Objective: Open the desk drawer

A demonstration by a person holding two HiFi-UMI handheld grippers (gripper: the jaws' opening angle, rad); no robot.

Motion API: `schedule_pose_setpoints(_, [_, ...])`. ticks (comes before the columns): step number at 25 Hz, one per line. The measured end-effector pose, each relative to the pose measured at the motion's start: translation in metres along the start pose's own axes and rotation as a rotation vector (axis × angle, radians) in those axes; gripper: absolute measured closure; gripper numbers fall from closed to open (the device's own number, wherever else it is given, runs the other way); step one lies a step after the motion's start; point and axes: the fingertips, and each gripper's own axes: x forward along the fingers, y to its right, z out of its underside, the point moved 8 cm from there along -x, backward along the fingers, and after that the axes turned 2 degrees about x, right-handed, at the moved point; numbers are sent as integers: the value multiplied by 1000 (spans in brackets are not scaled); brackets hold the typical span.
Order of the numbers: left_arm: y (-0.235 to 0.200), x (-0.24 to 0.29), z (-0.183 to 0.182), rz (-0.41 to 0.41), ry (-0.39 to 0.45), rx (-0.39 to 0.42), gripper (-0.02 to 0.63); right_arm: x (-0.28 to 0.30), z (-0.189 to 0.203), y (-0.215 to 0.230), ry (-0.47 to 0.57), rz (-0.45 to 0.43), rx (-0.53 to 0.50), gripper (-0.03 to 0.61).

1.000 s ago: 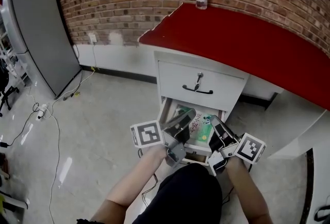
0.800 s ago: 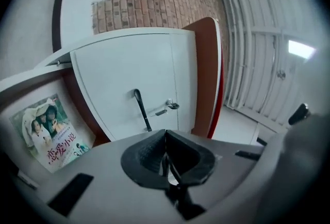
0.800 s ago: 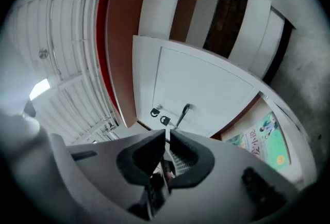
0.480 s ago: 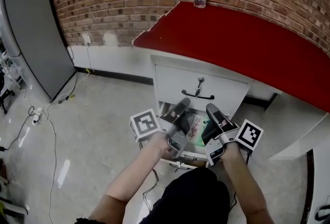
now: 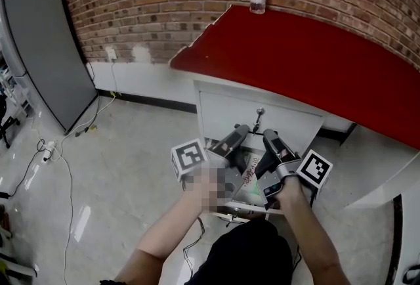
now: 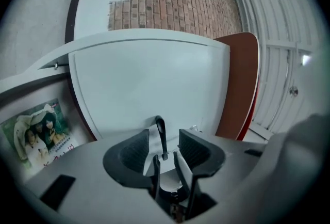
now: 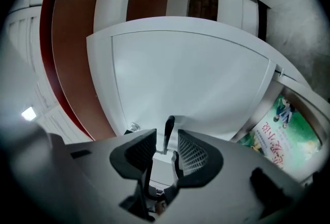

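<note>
The red surface (image 5: 315, 60) stretches above and beyond my fingers. Straight ahead of them, close up, is the white front of the upper drawer (image 6: 149, 78). Below them the lower drawer (image 5: 246, 207) stands pulled out, with a picture book (image 5: 252, 175) lying inside. My left gripper (image 6: 164, 146) and right gripper (image 7: 166, 152) have both just been opening. Each pair of fingers stands apart, with the upper drawer's black handle (image 6: 161, 132) in the gap, unpressed.
</note>
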Motion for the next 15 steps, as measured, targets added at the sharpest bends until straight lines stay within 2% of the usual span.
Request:
schedule_pose_setpoints(2, [-3,1,-2,-20,-5,-5,445,2,2,3,28,15,40,449])
schedule_pose_setpoints(3, [-5,2,-2,-21,-9,-15,490,2,3,4,41,17,66,460])
schedule_pose_setpoints(5, [-7,4,-2,23,-14,-61,510,2,3,7,64,10,99,480])
schedule_pose_setpoints(7, [-7,6,-2,63,-12,-98,578,3,4,7,73,4,112,482])
schedule_pose_setpoints(8, [-7,7,-2,70,-11,-98,578,3,4,7,74,-3,120,493])
schedule_pose_setpoints(9, [-7,6,-2,72,-12,-92,578,4,4,5,75,-12,129,538])
schedule_pose_setpoints(15, [-4,5,-1,81,-7,-76,581,3,6,3,80,-33,136,541])
